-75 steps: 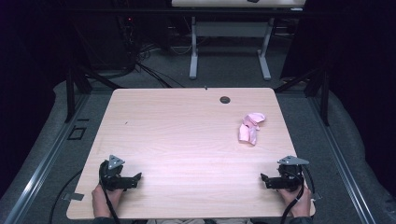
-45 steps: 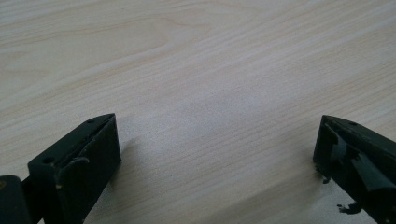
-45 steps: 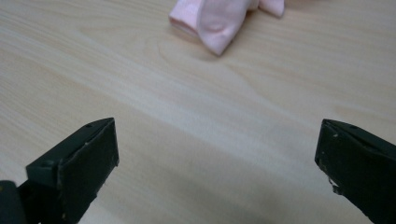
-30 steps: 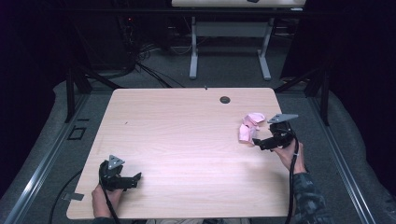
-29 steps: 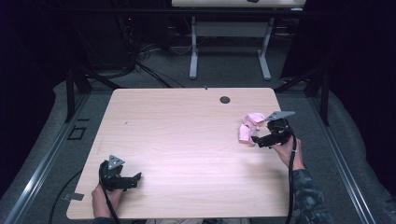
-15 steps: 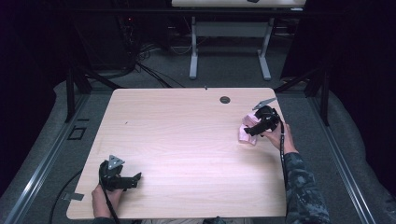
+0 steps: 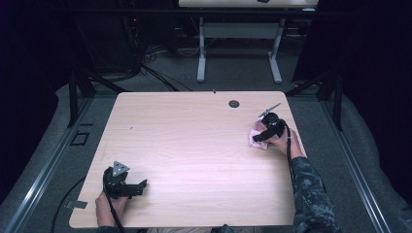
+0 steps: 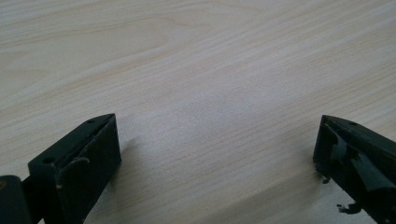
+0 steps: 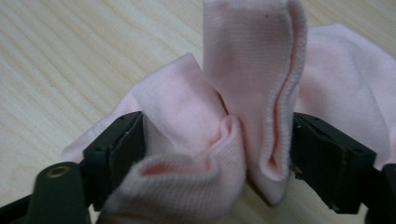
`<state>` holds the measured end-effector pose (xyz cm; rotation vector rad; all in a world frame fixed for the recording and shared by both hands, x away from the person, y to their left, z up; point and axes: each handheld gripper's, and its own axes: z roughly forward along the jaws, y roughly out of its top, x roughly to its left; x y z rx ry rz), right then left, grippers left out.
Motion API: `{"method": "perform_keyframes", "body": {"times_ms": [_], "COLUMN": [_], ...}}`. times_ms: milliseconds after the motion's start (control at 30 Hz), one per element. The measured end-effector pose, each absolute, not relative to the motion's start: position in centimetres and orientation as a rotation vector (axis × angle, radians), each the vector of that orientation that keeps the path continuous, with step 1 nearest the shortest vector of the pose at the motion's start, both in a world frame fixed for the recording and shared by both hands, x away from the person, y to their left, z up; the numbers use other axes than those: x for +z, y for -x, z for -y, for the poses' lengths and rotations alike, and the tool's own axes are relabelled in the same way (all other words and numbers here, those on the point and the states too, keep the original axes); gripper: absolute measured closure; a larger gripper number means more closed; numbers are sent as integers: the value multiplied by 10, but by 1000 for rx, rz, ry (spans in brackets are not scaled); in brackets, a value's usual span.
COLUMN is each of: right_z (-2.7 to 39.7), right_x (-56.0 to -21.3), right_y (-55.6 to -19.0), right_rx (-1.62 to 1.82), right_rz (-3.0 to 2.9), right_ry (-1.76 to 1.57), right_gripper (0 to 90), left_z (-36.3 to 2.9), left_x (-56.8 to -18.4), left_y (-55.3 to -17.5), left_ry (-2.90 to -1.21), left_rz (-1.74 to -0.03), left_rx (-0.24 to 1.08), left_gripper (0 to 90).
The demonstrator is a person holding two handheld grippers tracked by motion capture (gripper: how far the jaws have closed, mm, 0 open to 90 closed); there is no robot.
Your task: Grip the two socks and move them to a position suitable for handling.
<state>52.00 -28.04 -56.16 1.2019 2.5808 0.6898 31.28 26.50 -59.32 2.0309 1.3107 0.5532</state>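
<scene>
A crumpled pink cloth [image 7: 253, 141] lies near the right edge of the light wooden table [image 7: 194, 141]. My right gripper [image 7: 258, 137] is down on it, held by a hand in a camouflage sleeve. In the right gripper view the pink cloth [image 9: 252, 60] is bunched up between the two black jaws, which touch it on both sides; the right gripper [image 9: 217, 140] has just been closing on it. My left gripper [image 7: 141, 187] rests at the table's near left corner. In the left gripper view the left gripper [image 8: 217, 149] is open over bare wood.
A small dark round hole [image 7: 234, 103] sits near the table's far edge, beyond the cloth. Behind the table stands another desk's white frame [image 7: 238, 53] on a dark floor with cables. A metal rail [image 7: 43, 170] runs along the left.
My right gripper has moved left and down from beside the cloth onto it, and its jaws now stand around the bunched fabric. The left gripper has stayed put.
</scene>
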Motion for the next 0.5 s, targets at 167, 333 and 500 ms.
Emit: {"method": "perform_keyframes", "body": {"times_ms": [167,333,500], "right_z": [283,289,286], "right_x": [-558,-560,-557], "right_y": [-511,-507,-505], "right_rx": [727,786,757], "right_rz": [-2560,-2514,-2492], "right_ry": [-1196,-1235,-1286], "right_gripper": [547,684,721], "left_z": [-265,-265,-265], "left_x": [-593,-593,-593], "left_y": [-312,-312,-312], "left_ry": [-2031,-2031,-2032], "left_rz": [-1311,-1311,-1311], "left_rx": [554,553,553], "left_gripper": [7,7,7]}}
